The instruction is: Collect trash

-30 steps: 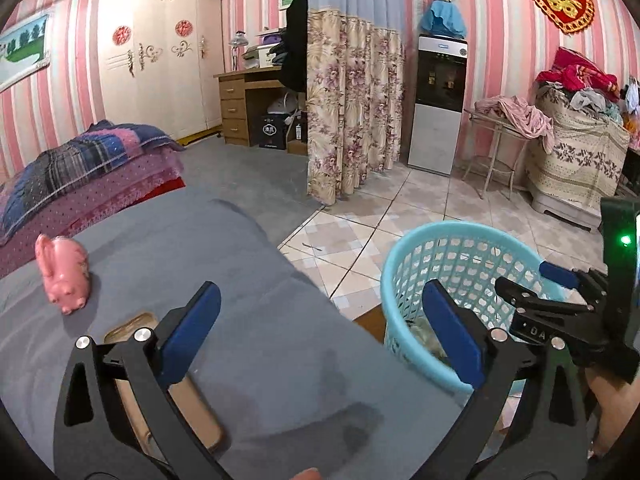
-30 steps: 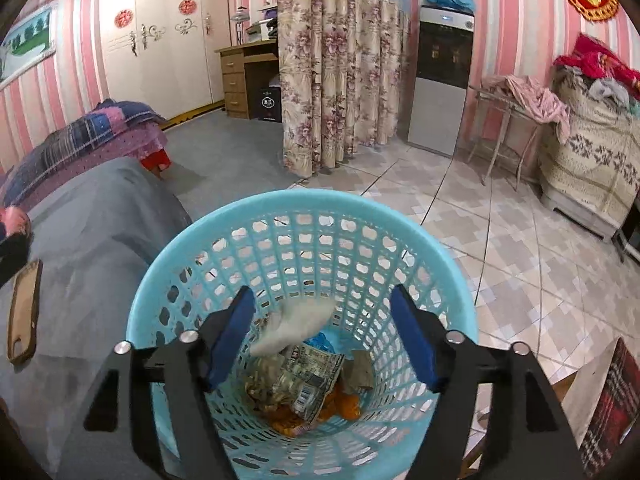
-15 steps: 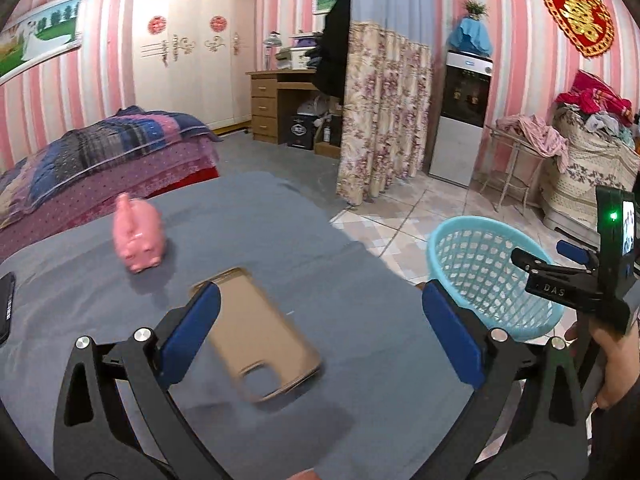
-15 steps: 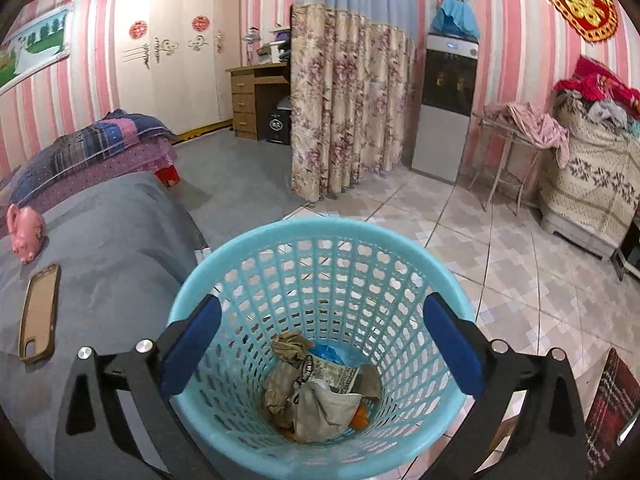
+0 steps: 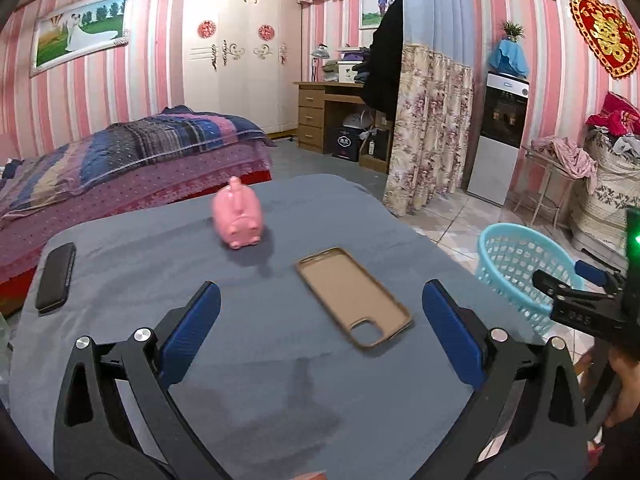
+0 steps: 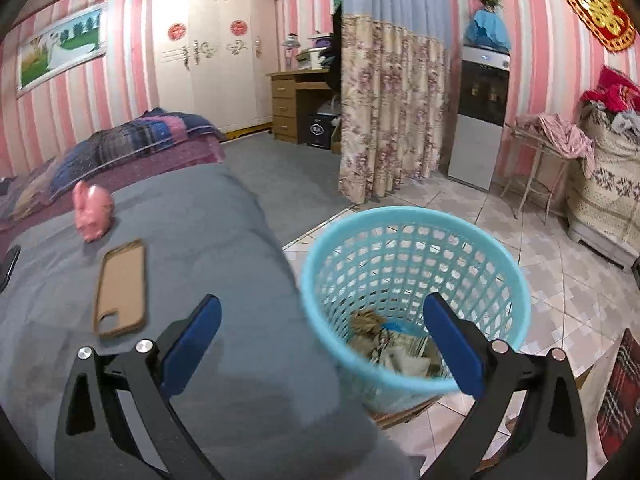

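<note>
light: even indoor, moderately bright | shadows: soft | blur: slight motion smear | edges: fisheye bending, dark corners

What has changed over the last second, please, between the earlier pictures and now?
The right claw has just opened wide and let a pale crumpled scrap drop into the blue basket, and has drawn back from over it. The left claw, open and empty, swung from the basket toward the table. The pink pig and phone case lie unchanged on the grey cloth.

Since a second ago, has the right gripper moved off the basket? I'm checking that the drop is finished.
Yes. The right gripper has backed off toward the grey table, its open, empty jaws having just widened; the blue basket now sits to the right.
</note>
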Motion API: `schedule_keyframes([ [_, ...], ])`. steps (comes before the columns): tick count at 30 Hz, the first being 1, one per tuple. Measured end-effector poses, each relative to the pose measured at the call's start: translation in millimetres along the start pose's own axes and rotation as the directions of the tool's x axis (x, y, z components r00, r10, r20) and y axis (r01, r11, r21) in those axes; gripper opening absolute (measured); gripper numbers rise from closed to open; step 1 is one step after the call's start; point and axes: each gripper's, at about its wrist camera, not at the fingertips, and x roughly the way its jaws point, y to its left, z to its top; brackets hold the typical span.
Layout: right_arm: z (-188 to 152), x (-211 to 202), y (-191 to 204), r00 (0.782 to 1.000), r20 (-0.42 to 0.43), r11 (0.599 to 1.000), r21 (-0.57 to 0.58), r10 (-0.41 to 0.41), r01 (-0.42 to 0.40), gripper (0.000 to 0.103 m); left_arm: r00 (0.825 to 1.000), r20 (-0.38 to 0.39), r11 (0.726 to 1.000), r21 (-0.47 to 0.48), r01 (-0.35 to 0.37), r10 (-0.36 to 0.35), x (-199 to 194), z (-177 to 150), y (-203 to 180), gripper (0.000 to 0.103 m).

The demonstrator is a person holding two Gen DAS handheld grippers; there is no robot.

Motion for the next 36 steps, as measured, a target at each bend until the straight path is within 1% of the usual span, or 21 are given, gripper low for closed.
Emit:
schedule_keyframes([
  [1,-4.2,-11.6,7.2,1.0,0.013,1.0,-0.002,0.0,0.0,0.099,1.0,-0.002,1.0,-0.001,-0.002,0.002,-2.1,-2.9,4.3,0.098],
  [6,-20.1,-40.3,33.5,0.999,0.047,1.0,-0.013,-0.003,0.004,0.099,1.0,-0.022,1.0,-0.022,0.008,-0.008,-8.8,-12.4,17.6,0.098],
  [10,-30.0,-55.4,51.0,0.999,0.04,1.0,-0.018,0.012,-0.011,0.099,0.999,-0.034,0.999,-0.041,0.011,-0.013,-15.7,-17.8,25.9,0.098],
  [13,-36.2,-68.0,72.5,0.999,0.044,0.997,-0.071,0.016,-0.013,0.099,0.999,-0.033,0.999,-0.051,0.006,-0.008,-20.5,-23.8,32.1,0.098],
  [17,-40.4,-76.3,86.9,0.998,0.041,0.995,-0.095,0.043,-0.039,0.099,1.0,-0.028,0.999,-0.054,0.004,-0.005,-27.9,-30.8,39.8,0.098],
  [23,-45.8,-84.6,109.7,0.996,0.037,0.994,-0.085,0.076,-0.072,0.099,1.0,-0.011,0.999,-0.044,-0.014,0.014,-39.9,-38.3,54.5,0.098],
  [29,-47.5,-94.1,126.7,0.995,0.057,0.994,-0.087,0.076,-0.071,0.099,1.0,-0.007,0.998,-0.063,-0.027,0.027,-47.3,-44.0,69.3,0.098],
  [36,-47.1,-103.0,137.7,0.993,0.079,0.992,-0.1,0.084,-0.076,0.099,0.999,0.007,0.998,-0.064,-0.03,0.031,-53.8,-45.8,74.9,0.098],
])
